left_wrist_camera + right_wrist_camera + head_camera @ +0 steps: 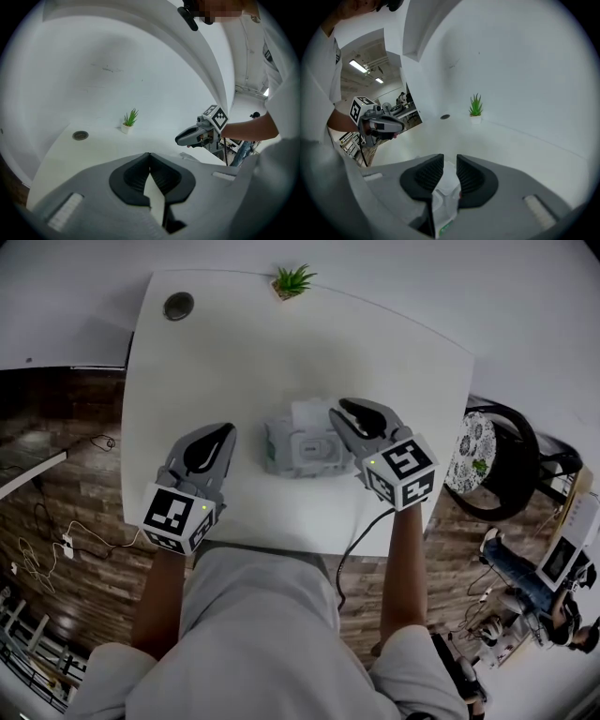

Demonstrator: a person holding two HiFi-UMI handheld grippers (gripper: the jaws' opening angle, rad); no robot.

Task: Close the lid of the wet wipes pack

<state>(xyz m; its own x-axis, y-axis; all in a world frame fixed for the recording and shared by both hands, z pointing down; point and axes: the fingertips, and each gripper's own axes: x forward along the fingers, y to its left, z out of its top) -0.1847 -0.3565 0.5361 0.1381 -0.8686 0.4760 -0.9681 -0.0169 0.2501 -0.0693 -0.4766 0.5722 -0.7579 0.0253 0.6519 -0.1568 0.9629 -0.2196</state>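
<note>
The grey and white wet wipes pack (305,448) lies in the middle of the white table (244,362), with its white lid (307,412) raised at the far side. My right gripper (339,409) hovers at the pack's right far corner, beside the lid. In the right gripper view its jaws (445,161) stand a narrow gap apart, and the pack (443,206) shows through that gap below them. My left gripper (225,430) is left of the pack, apart from it. Its jaws (149,157) meet at the tips with nothing held.
A small potted plant (292,281) stands at the table's far edge and a round cable grommet (178,306) sits at the far left corner. A black chair (497,460) stands off the table's right side. The wooden floor lies to the left.
</note>
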